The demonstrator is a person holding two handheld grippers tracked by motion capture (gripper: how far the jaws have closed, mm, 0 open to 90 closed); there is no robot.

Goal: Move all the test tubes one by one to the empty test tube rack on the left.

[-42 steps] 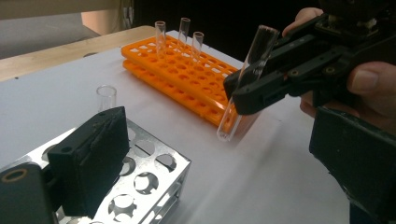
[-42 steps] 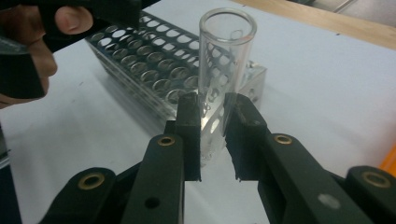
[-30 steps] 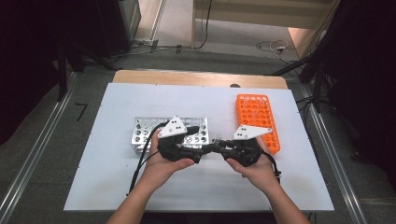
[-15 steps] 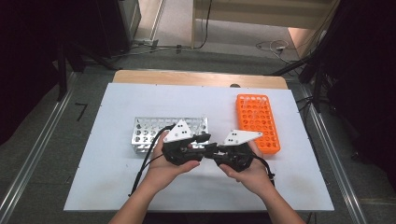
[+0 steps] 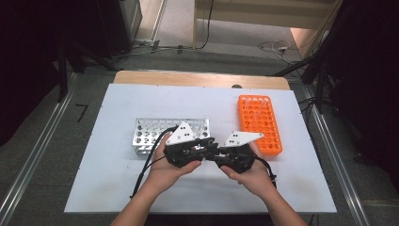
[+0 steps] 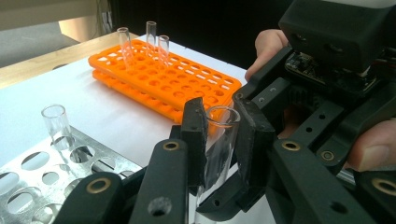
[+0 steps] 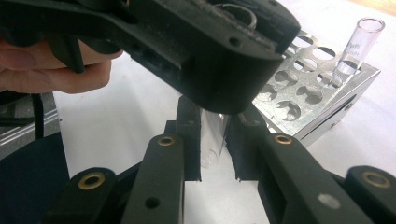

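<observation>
A white desk [image 5: 117,188] is seen from above, with a silver metal rack [image 5: 146,134] at about ten o'clock from the joined hands and an orange rack [image 5: 259,120] at about two o'clock. One clear tube [image 6: 56,123] stands in the metal rack and three more [image 6: 150,35] stand at the far end of the orange one. At the desk's near centre the left tongs [image 5: 203,149] and the right tongs [image 5: 215,155] are brought tip to tip. A single glass test tube [image 6: 219,135] is held between them, near the orange rack's closer end. In the left gripper view the left tongs, whose jaws have just been closing, are clamped on the tube close under its open rim. In the right gripper view the right tongs [image 7: 212,140] are closed on its rounded lower part [image 7: 211,156]. The tube's long axis is seen roughly upright, slightly tilted, mouth at twelve o'clock. Both hands are equally near, each gripping one end. A handover is judged to be under way; the next move turns on which tongs let go first.
</observation>
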